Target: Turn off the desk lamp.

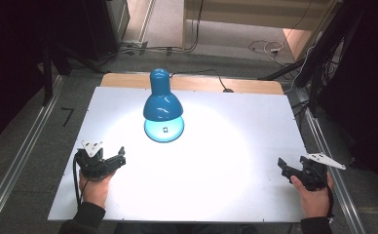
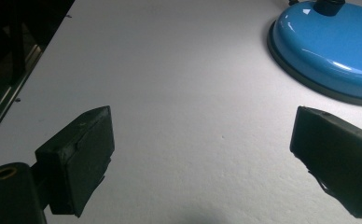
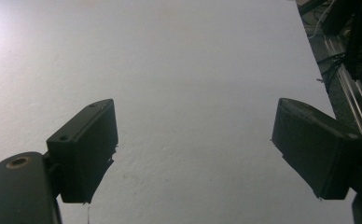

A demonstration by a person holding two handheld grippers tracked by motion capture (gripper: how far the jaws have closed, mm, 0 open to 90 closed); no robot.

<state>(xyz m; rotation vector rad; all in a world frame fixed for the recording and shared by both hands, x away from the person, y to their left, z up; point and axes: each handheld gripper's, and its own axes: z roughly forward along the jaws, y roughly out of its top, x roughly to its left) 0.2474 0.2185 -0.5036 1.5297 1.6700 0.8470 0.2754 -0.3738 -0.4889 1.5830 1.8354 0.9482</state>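
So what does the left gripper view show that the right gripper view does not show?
The left gripper view alone shows the blue lamp base at its upper right, beyond the open left tool. The right gripper view alone shows a metal rail and cables past the table edge, beside the open right tool. Both share the white table and two black jaws standing wide apart with nothing between them.

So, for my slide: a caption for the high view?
Two open grippers rest on a white table beside a lit blue lamp.
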